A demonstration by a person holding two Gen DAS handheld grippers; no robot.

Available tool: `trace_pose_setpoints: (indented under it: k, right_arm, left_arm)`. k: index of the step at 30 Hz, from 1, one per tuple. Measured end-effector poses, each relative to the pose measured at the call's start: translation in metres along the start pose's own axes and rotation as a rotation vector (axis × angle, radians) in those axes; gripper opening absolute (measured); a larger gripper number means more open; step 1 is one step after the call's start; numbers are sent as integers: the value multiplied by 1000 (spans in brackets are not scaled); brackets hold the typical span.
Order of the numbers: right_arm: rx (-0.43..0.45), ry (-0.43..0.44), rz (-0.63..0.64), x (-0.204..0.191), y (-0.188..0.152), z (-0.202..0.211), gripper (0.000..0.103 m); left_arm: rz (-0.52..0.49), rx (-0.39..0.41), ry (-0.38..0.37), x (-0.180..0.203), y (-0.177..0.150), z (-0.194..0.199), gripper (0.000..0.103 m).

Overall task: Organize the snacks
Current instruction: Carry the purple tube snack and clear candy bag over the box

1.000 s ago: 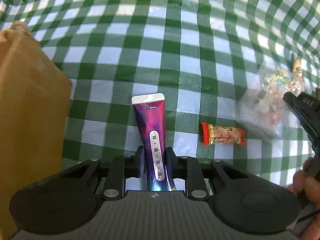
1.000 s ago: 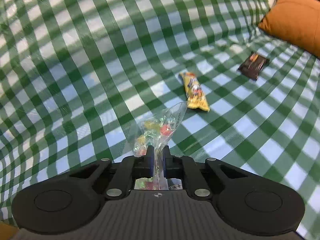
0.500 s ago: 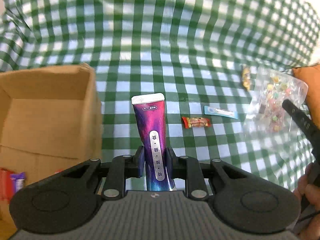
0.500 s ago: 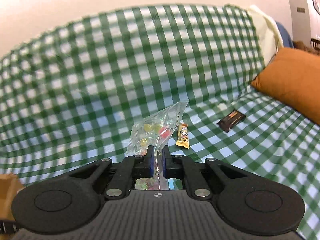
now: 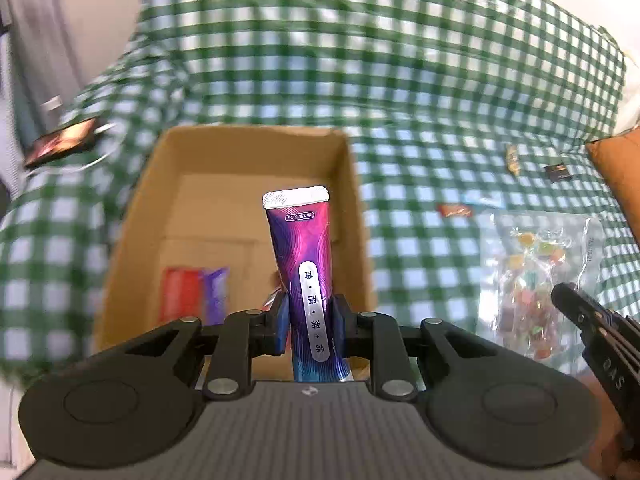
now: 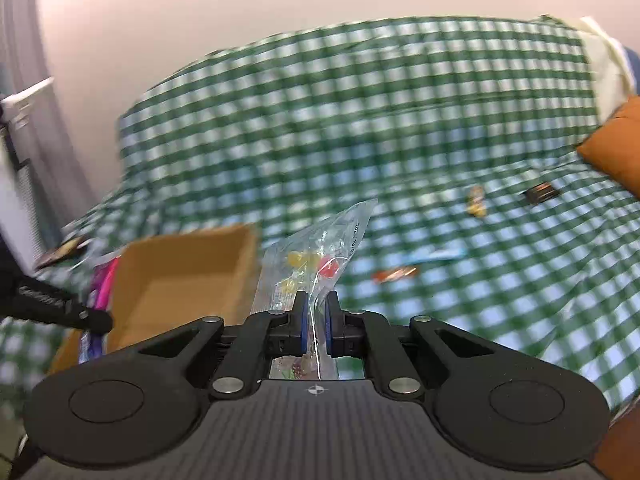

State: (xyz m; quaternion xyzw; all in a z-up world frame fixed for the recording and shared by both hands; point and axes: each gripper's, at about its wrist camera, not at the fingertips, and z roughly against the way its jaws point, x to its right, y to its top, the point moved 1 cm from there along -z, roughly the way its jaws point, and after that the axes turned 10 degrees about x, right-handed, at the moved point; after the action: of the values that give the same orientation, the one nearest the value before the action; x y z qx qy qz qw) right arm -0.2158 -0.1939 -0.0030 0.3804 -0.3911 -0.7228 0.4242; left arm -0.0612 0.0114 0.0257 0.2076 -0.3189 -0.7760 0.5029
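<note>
Left wrist view: left gripper [image 5: 308, 330] clamps purple foil tube [image 5: 301, 256]
Right gripper [image 6: 316, 326]: pinches clear candy bag [image 6: 316, 254]
Tip: release low inside brown cardboard box [image 5: 248, 148]

The left wrist camera sits behind the left gripper [image 5: 308, 330] and looks steeply down along its fingers into the open box [image 5: 248, 152], close below and filling mid-frame. The right wrist camera sits behind the right gripper [image 6: 316, 328] and faces flatter, out across the checked cloth [image 6: 400, 120] to the wall [image 6: 240, 8], with the box [image 6: 184, 264] lower left and farther off. Both views share the box, the cloth, the orange cushion [image 5: 616, 168] [image 6: 616, 152] at right and the loose snacks [image 6: 476, 200] before it. Each camera catches the other gripper at its frame edge.
</note>
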Motion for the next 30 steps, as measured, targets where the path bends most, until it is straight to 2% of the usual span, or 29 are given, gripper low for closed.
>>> trace_pose_setpoints:
  k: [4,7,12,17,30]
  right_arm:
    - [-41,83,51,-45,-15,31,9]
    - [-45,116,127,-73,-25,50,9]
    - [-64,153,215,-102,-35,71,9]
    - [-65,146,246,-108,-35,85,9]
    - [-50,149,284,-117,-32,95,9]
  left_arm:
    - [20,12,42,-49,-34,32,24]
    - [46,26,53,-70,-54,50,24]
    - [60,51,38,-80,-80,63,24]
    - [90,68,11,-92,-95,76,24]
    - [107,94,-16,-97,-98,85,25]
